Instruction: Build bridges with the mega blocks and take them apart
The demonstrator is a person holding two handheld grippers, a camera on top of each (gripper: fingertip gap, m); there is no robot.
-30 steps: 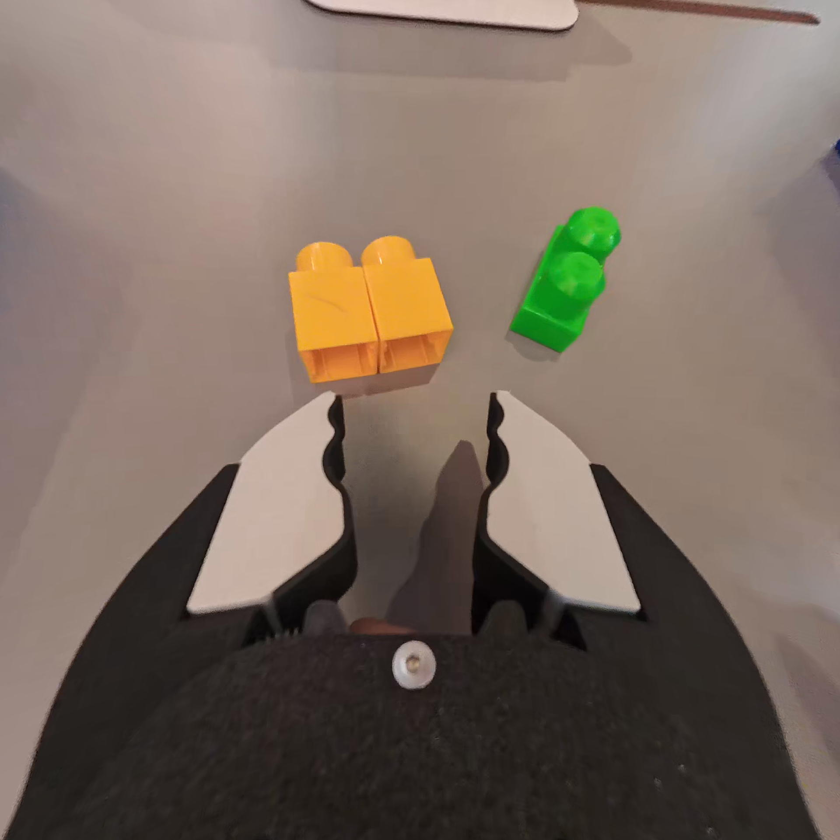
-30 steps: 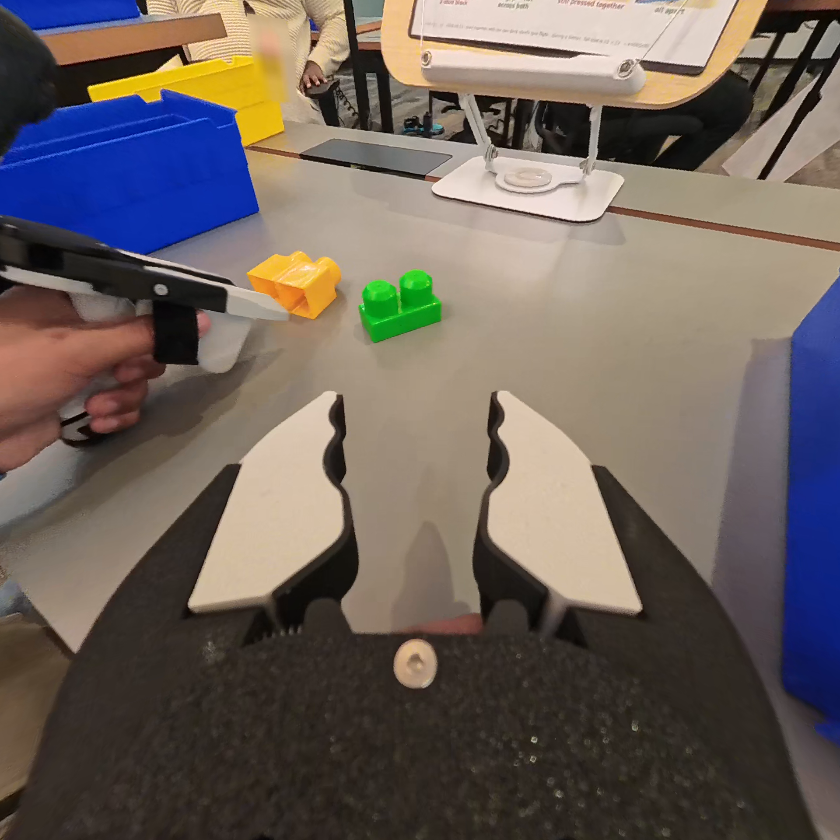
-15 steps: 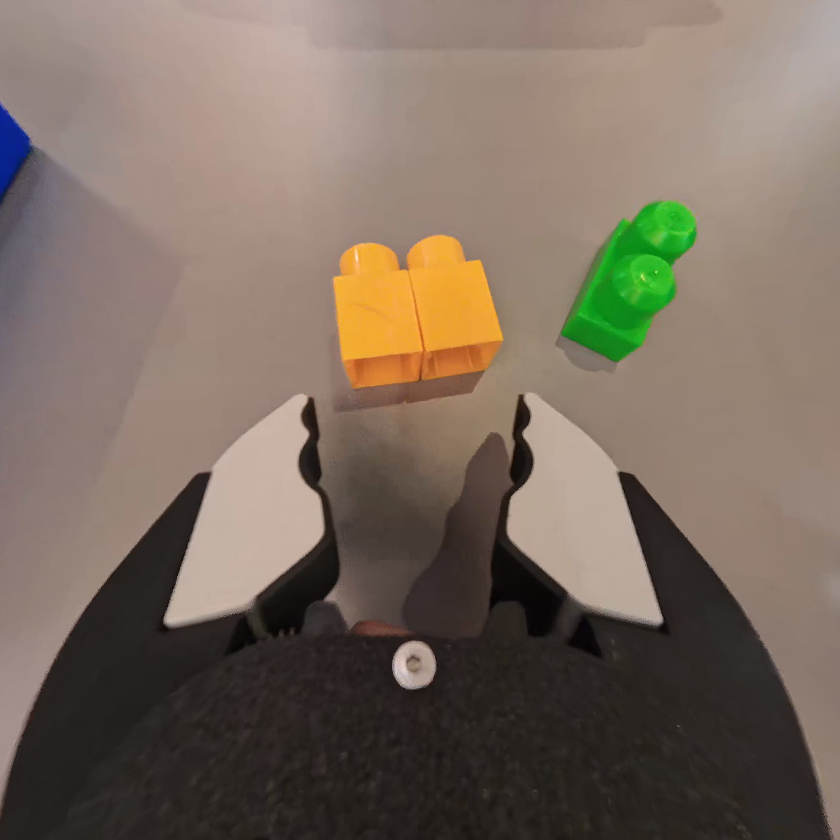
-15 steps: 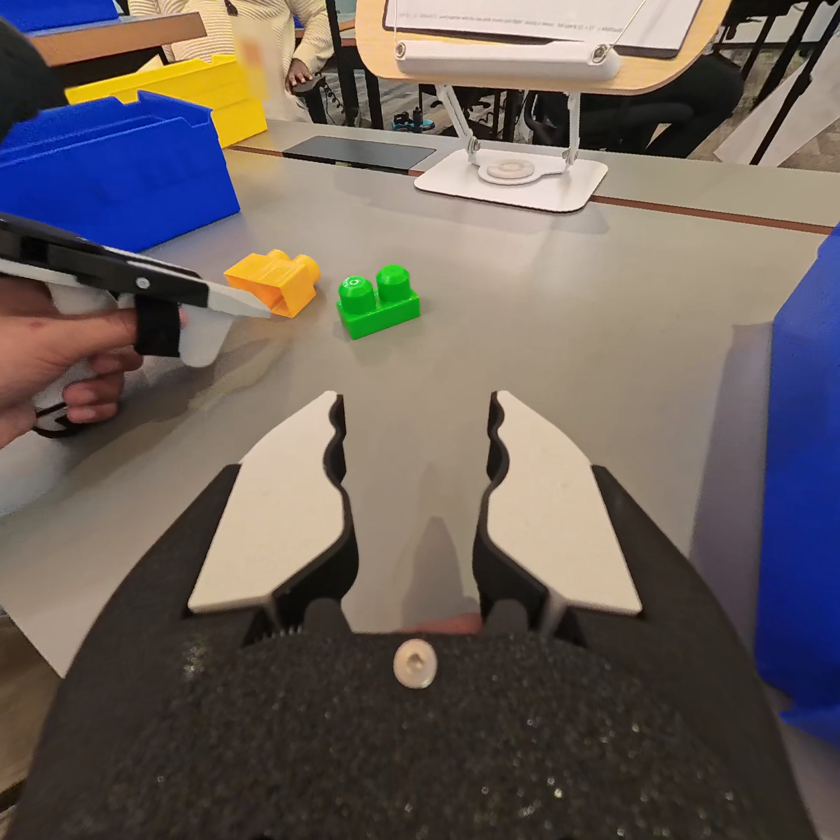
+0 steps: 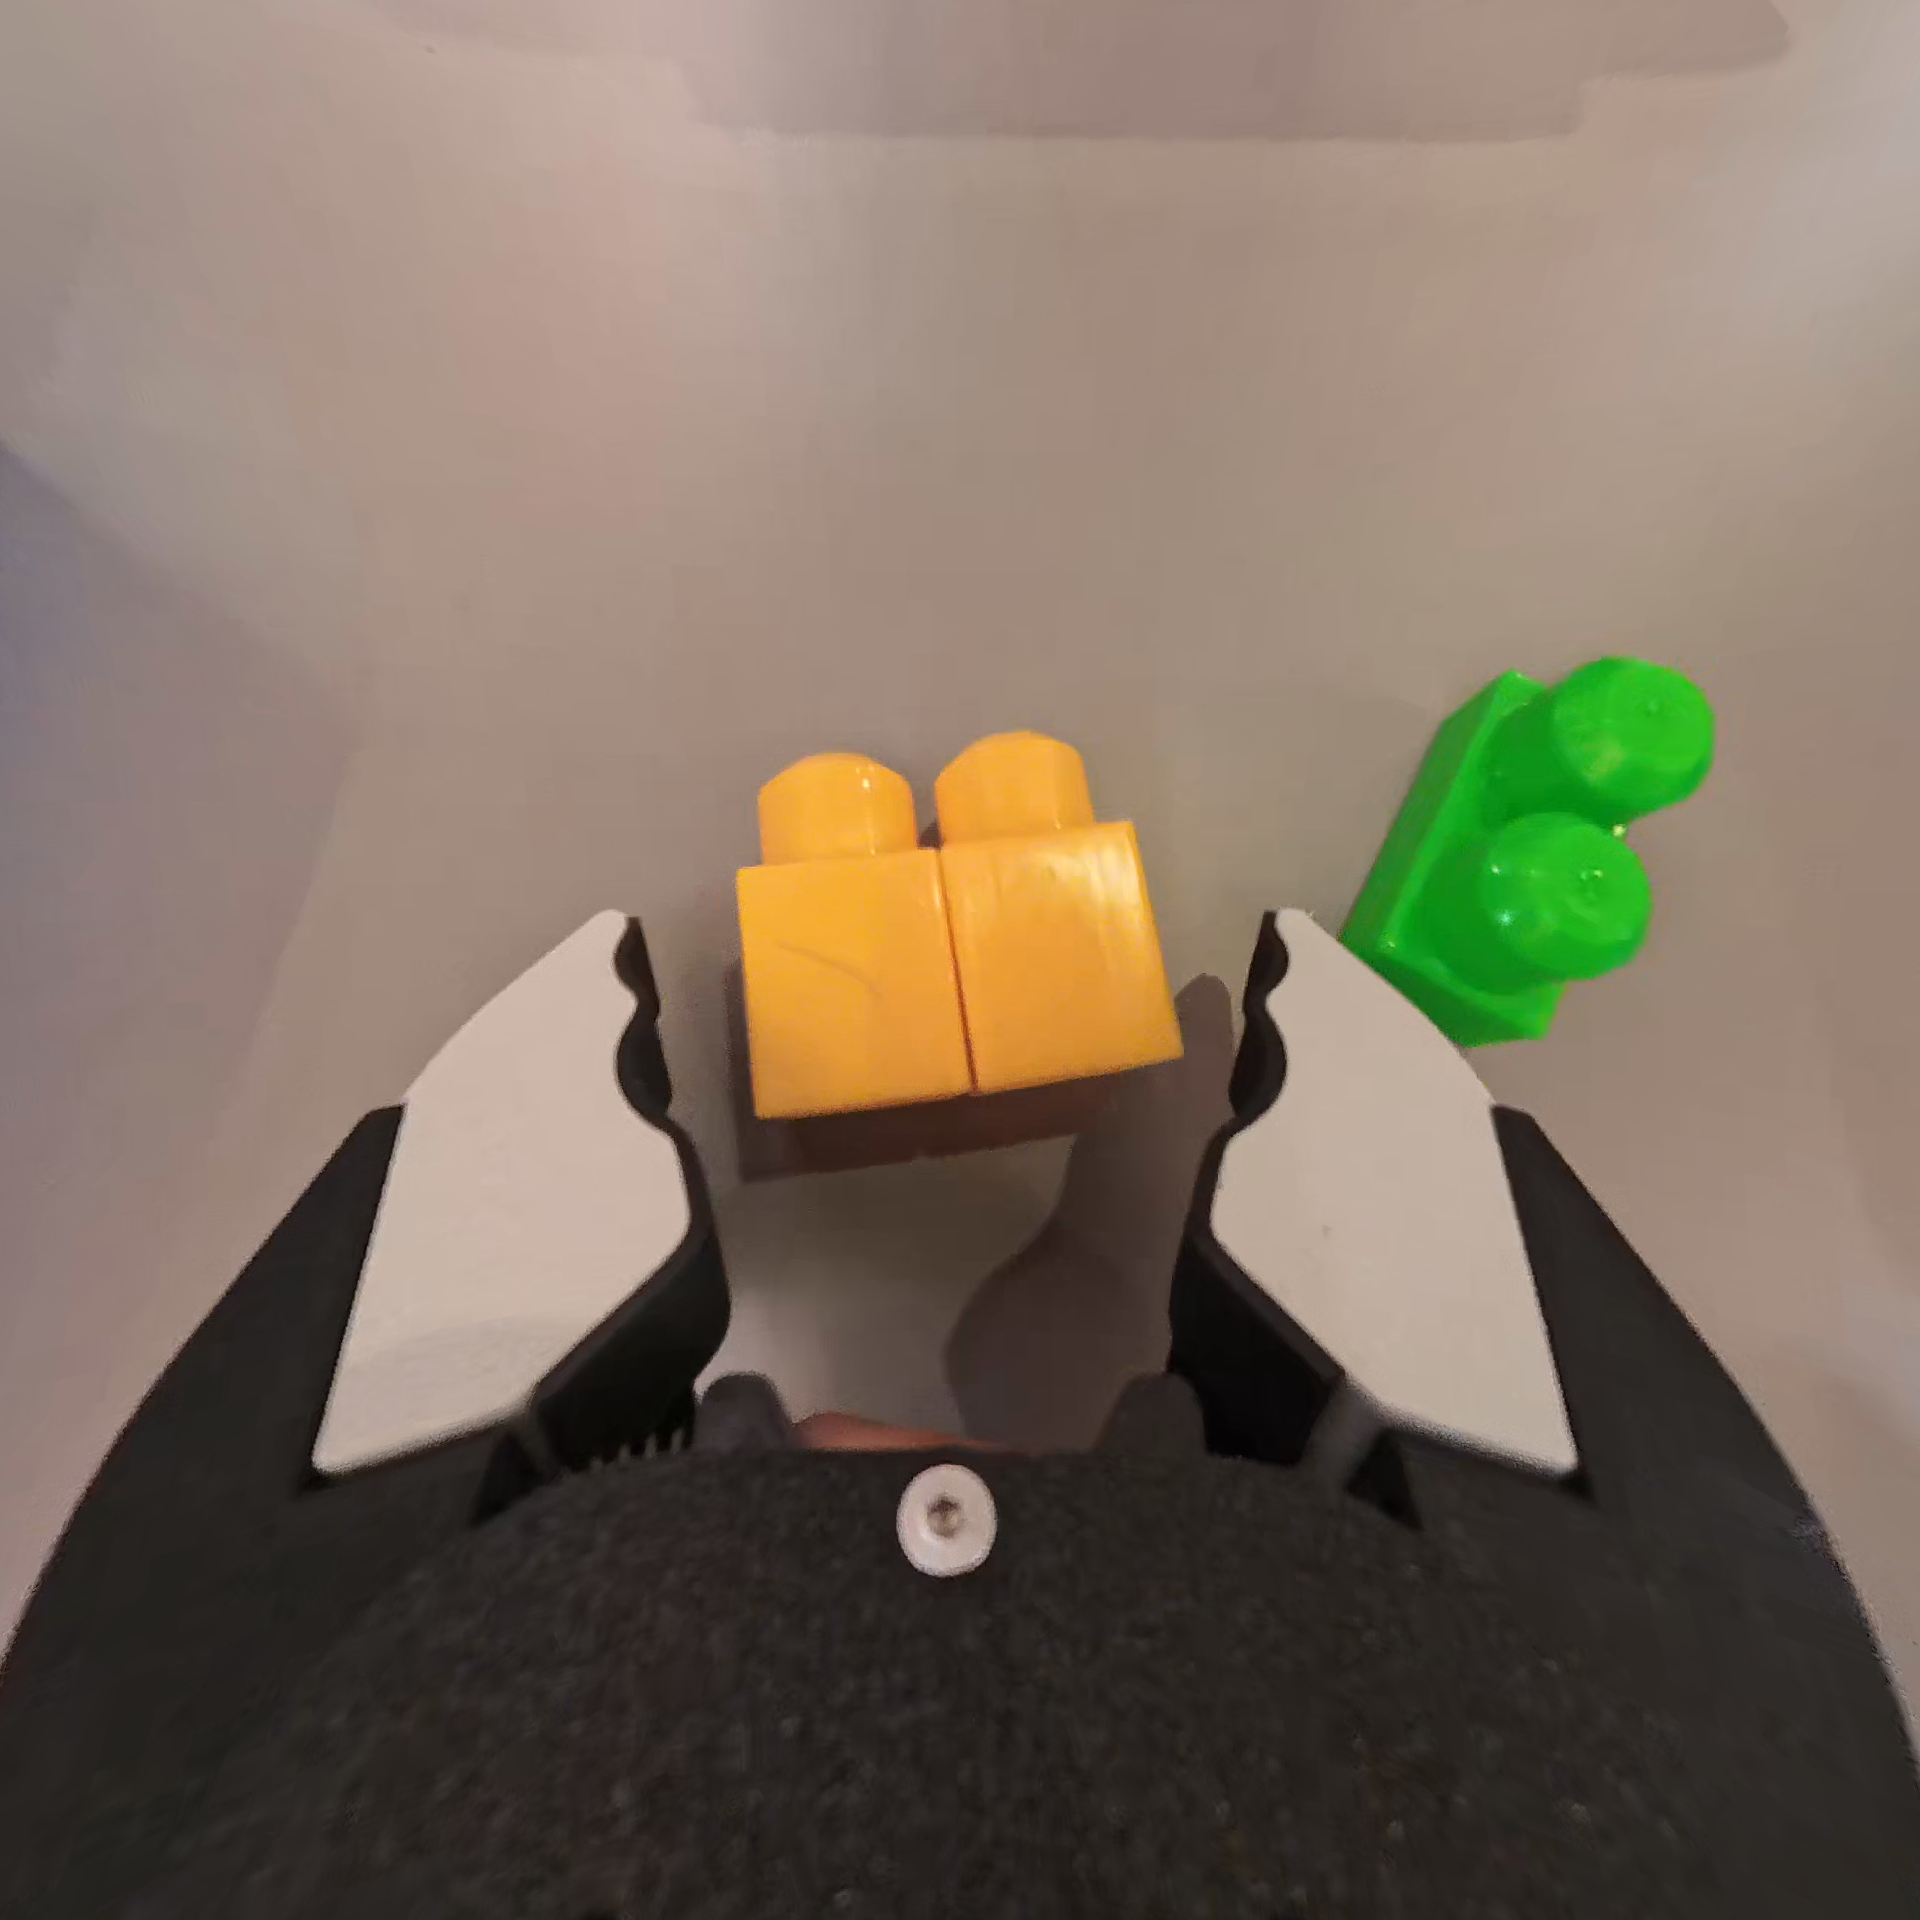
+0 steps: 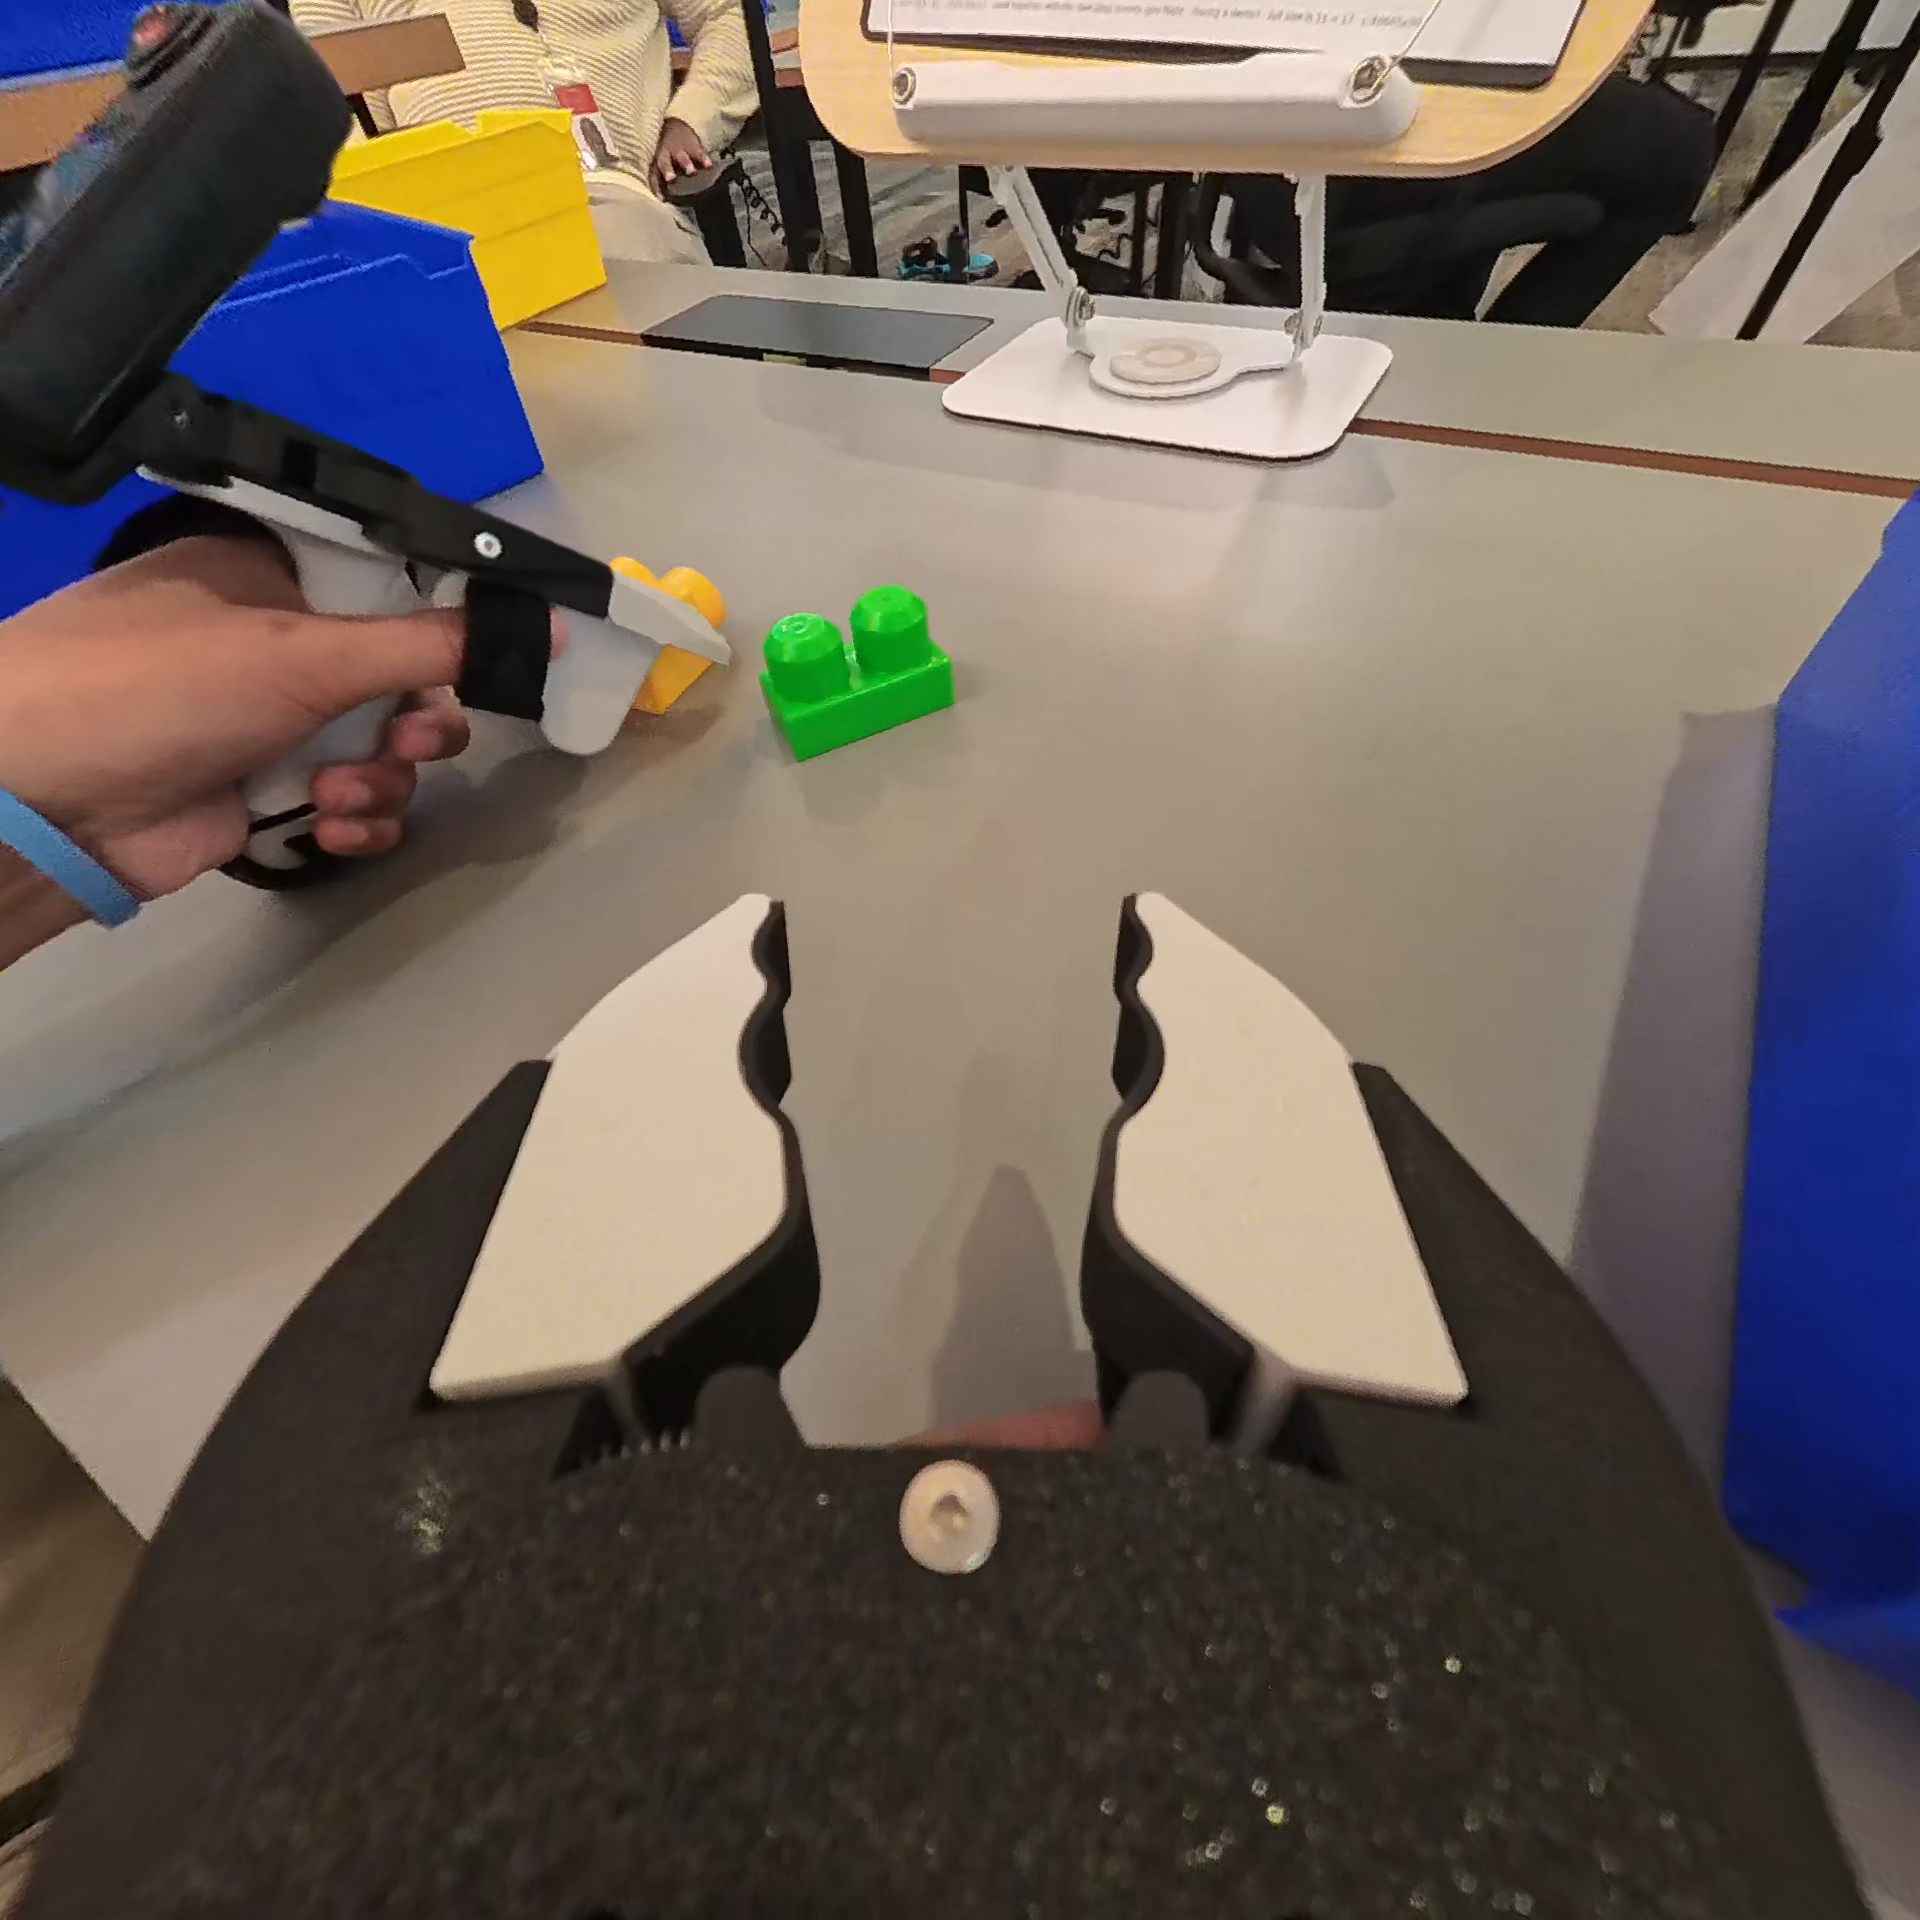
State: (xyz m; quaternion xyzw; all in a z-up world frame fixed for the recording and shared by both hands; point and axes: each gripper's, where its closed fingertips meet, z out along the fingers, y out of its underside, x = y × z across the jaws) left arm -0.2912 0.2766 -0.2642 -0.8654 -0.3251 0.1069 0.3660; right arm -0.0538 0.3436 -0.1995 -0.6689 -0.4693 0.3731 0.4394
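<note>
Pick-up step in hand. The left gripper stands spread around the two-stud yellow plastic block lying on its side on the grey table, untouched. The two-stud green plastic block stands just beside it. The right gripper is parted, empty (well back). Next, by judgement: close squarely on the yellow flanks.

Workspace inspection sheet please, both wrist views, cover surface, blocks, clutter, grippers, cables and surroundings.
Surface: grey table, bare around the blocks.
Job's things: two yellow blocks lying on their sides, side by side; green block upright, apart from them.
Clutter: blue bins, yellow bin, white stand, dark flat pad.
Grippers: left gripper open, fingertips flanking the yellow blocks without touching; right gripper open, empty, short of the green block.
Cables: nothing seen.
Surroundings: seated people and chairs behind the table.
</note>
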